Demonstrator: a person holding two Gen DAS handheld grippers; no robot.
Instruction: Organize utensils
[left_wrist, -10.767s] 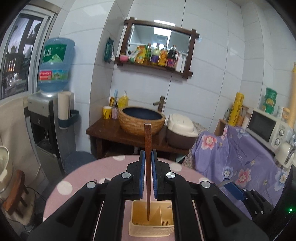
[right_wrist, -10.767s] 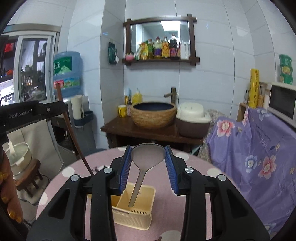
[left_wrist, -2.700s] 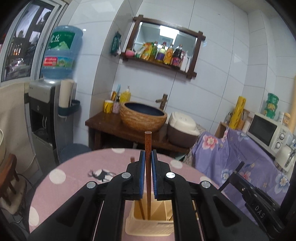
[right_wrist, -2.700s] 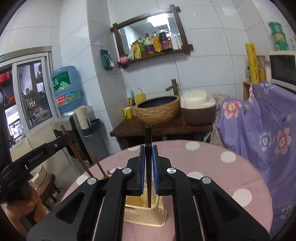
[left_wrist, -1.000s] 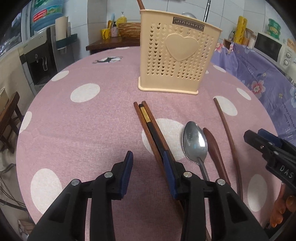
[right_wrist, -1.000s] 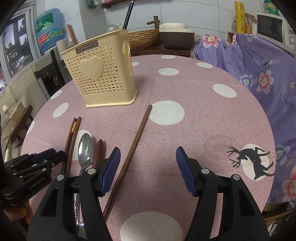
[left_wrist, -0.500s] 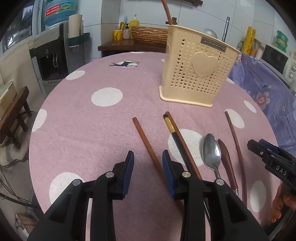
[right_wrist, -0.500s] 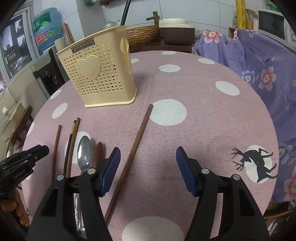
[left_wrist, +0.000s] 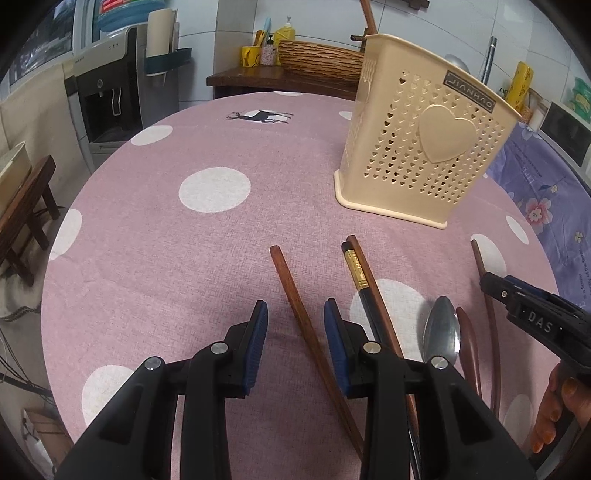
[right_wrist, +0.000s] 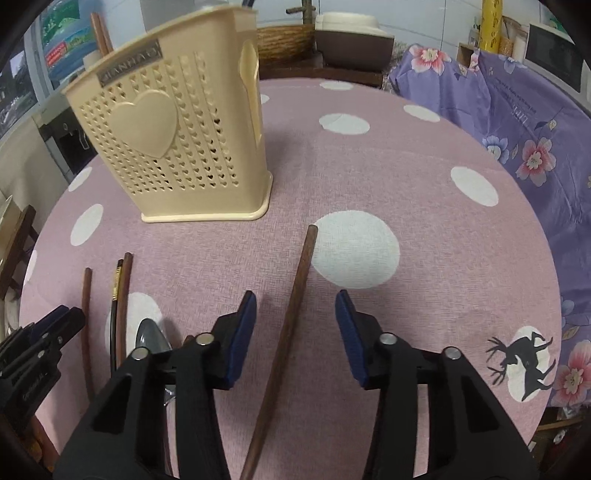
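Both sets of fingers apart, nothing clamped yet. Left gripper (left_wrist: 295, 325) straddling a brown chopstick (left_wrist: 291, 291) lying flat on the bench (left_wrist: 166, 240), long axis running away toward the holder (left_wrist: 424, 147), angled a bit left. Right gripper (right_wrist: 295, 325), jaws just been closing, straddling a longer stick (right_wrist: 291, 314), leaning slightly right. Spoon (left_wrist: 441, 332) and other sticks lying between the two. Probably just needs a squeeze each side.

We've got a round worktop (left_wrist: 155, 236) in a pink polka-dot cloth, cream utensil caddy (left_wrist: 424, 147) standing on it. Lying loose nearer us: brown chopsticks (left_wrist: 306, 325), a black one (left_wrist: 360, 284), a metal spoon (left_wrist: 441, 332) and a long wooden stick (right_wrist: 288, 321).
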